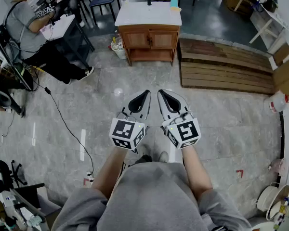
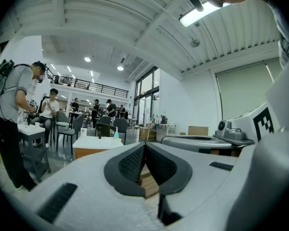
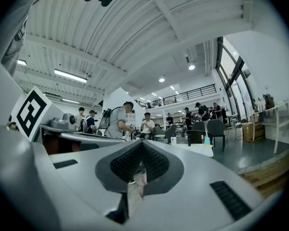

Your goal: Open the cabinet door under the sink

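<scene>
Left gripper (image 1: 144, 94) and right gripper (image 1: 162, 93) hover side by side, both clenched on nothing. Well ahead stands the boxy wooden cabinet (image 1: 151, 56), its two panelled doors (image 1: 137, 39) closed under a smooth white sink top (image 1: 149, 13).

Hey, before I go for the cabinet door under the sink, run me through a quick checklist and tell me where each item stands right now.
1. Doors of the cabinet in view and shut: ok.
2. Cabinet within reach: not ok, it stands far ahead across the floor.
3. Nothing held in the left gripper: ok.
4. Nothing held in the right gripper: ok.
5. Jaws apart, ready to take a handle: not ok, both pairs are together.
6. Where the door handles sit: cannot tell, too small from here.
</scene>
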### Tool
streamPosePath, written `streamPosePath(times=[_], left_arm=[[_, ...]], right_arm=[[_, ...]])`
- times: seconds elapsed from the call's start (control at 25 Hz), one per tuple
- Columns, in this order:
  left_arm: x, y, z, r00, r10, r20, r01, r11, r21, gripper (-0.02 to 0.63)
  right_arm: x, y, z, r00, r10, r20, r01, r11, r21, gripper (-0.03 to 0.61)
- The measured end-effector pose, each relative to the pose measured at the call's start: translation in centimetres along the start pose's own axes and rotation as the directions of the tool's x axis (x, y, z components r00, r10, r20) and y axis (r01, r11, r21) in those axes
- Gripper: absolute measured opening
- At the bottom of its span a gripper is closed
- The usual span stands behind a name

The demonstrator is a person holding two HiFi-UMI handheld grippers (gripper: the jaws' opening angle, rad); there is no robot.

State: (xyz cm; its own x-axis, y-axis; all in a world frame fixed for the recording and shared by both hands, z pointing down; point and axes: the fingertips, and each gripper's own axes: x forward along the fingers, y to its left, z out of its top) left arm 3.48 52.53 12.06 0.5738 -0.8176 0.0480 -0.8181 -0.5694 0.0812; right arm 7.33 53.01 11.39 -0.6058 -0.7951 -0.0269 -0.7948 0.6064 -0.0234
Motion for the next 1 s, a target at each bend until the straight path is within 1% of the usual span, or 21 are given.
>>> streamPosePath(times=[0.24, 0.4, 0.52, 0.68, 0.84, 1.0], left_arm=[[-0.8, 3.1, -0.2, 1.0, -0.013, 0.0, 0.013, 1.0, -0.014, 0.008], [-1.0, 4.8, -0.5, 1.0, -0.03, -0.006, 0.03, 0.999, -0.023, 0.008], [-1.1, 6.4, -1.0, 0.999, -0.039, -0.018, 0.038, 0.999, -0.019, 0.008], [-1.4, 8.2, -1.8, 0.998, -0.047, -0.041, 0.045, 0.998, -0.033, 0.008], [-1.1, 9.2, -2.0, 0.997, -0.059, -0.052, 0.057, 0.998, -0.04, 0.008], [0.2, 10.0, -2.6, 0.996, -0.07, -0.063, 0.067, 0.996, -0.051, 0.008]], right_arm=[[2.6, 1.8, -0.7, 1.0, -0.007, -0.019, 0.006, 1.0, -0.014, 0.009], [4.3, 2.6, -1.1, 0.999, -0.007, -0.032, 0.007, 1.0, -0.001, 0.009], [5.7, 2.9, -1.8, 0.999, -0.024, -0.039, 0.024, 1.0, 0.01, 0.009], [6.8, 3.5, -2.6, 0.997, -0.049, -0.057, 0.05, 0.999, 0.017, 0.009], [7.6, 3.5, -3.2, 0.995, -0.066, -0.07, 0.068, 0.997, 0.028, 0.009], [8.6, 2.3, -3.9, 0.993, -0.085, -0.082, 0.089, 0.995, 0.037, 0.009]])
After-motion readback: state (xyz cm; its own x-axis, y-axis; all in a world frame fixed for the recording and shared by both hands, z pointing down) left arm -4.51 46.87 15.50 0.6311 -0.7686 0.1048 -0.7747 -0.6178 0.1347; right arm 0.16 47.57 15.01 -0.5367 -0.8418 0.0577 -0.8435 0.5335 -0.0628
